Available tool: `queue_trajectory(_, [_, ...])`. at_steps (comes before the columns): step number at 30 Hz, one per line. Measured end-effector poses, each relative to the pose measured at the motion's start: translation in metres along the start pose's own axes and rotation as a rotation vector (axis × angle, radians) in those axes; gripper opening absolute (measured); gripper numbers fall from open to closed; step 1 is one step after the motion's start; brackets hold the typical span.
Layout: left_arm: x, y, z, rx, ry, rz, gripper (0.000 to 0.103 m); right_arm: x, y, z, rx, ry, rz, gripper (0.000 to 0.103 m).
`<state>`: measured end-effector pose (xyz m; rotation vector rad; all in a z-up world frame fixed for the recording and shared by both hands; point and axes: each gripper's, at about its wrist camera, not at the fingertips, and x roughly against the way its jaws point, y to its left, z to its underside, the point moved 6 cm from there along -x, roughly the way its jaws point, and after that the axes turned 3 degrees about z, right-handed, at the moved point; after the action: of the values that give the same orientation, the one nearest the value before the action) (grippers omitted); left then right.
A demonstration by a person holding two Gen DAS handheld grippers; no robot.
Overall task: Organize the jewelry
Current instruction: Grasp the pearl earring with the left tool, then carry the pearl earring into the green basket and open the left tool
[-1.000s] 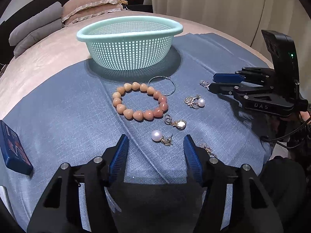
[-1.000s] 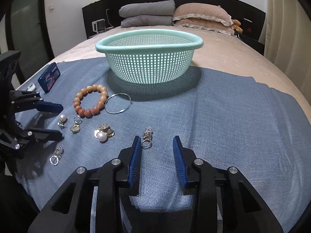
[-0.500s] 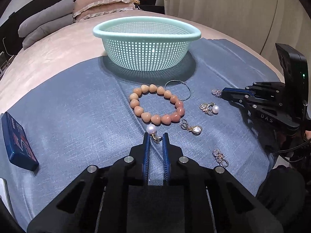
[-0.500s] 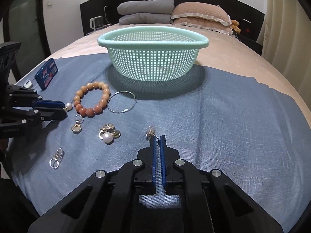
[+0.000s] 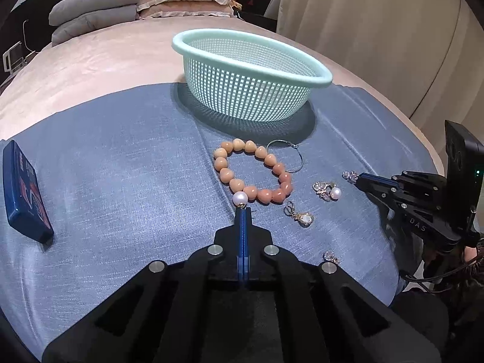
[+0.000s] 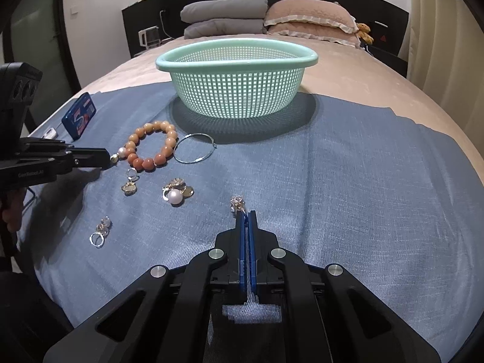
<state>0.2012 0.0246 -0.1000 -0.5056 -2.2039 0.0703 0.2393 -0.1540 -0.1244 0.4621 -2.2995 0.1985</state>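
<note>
bed: pink cover, grey and pink pillows stacked at the headboard.
cloth: blue, spread over the near part of the bed, carrying all the items.
basket: mint green mesh, upright on the cloth, beyond the jewelry.
box: dark blue, flat, lying at the left edge of the cloth.
left tool: clenched on the gold fitting of a pearl earring; the pearl shows just past the tips, in front of the bracelet's near edge.
right tool: clenched on the hook of a crystal earring, which sticks out beyond the tips, above the cloth.
bracelet: orange beads, in a ring on the cloth, between basket and left tool.
hoop: thin silver ring, just right of the bracelet.
loose earrings on the cloth: pearl cluster, gold drop, and a small ring piece nearest the edge.
</note>
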Motion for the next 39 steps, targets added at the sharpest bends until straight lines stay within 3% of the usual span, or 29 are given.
queue_trajectory(11, [0.000, -0.008, -0.008, -0.056, 0.016, 0.011, 0.000, 0.000, -0.002, 0.001, -0.018, -0.002, -0.020, 0.002])
queue_trajectory(14, [-0.002, -0.012, -0.007, -0.067, 0.025, 0.043, 0.011, 0.000, -0.002, 0.000, -0.013, 0.001, -0.022, 0.002])
queue_trajectory(15, [-0.002, -0.014, -0.007, -0.079, 0.022, 0.034, 0.016, 0.000, -0.002, 0.000, -0.015, 0.000, -0.025, 0.002])
queue_trajectory(16, [-0.002, -0.015, -0.006, -0.093, 0.019, 0.018, 0.029, 0.000, -0.002, 0.001, -0.019, 0.000, -0.028, 0.002])
queue_trajectory(17, [-0.003, -0.016, -0.006, -0.101, 0.018, 0.006, 0.032, 0.000, -0.002, 0.001, -0.022, 0.001, -0.030, 0.002])
queue_trajectory(24, [-0.019, -0.011, -0.006, -0.119, 0.046, -0.053, 0.029, 0.000, -0.003, 0.001, -0.028, 0.000, -0.033, 0.003])
queue_trajectory(25, [-0.020, -0.008, -0.007, -0.119, 0.045, -0.098, 0.011, 0.000, -0.003, 0.001, -0.027, 0.000, -0.033, 0.003])
queue_trajectory(35, [-0.005, -0.003, -0.007, -0.064, 0.057, -0.079, 0.011, 0.012, -0.005, -0.002, -0.068, -0.021, -0.074, 0.002])
queue_trajectory(39, [0.016, 0.000, -0.014, -0.028, 0.006, -0.085, 0.011, 0.030, -0.007, -0.012, -0.069, -0.059, -0.080, 0.002])
